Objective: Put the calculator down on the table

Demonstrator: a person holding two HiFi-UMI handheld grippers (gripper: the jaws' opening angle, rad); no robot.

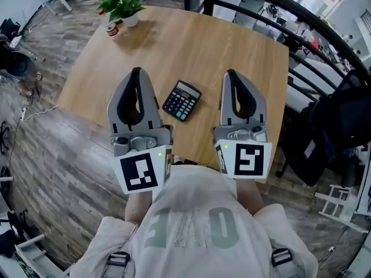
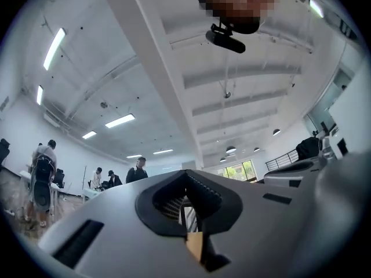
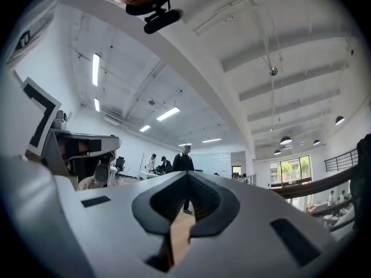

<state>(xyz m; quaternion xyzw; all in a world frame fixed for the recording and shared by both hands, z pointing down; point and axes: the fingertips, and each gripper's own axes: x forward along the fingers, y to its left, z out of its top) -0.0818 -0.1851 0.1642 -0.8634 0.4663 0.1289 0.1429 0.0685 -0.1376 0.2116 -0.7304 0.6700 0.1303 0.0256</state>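
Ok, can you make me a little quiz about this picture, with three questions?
1. True or false: the calculator lies on the table, and neither the left gripper nor the right gripper holds it.
2. What stands next to the red can at the table's far corner? A: a lamp. B: a potted plant. C: a laptop.
3. Fill the gap: both grippers' jaws are ___, with nothing between them.
Key: 1 true; 2 B; 3 shut.
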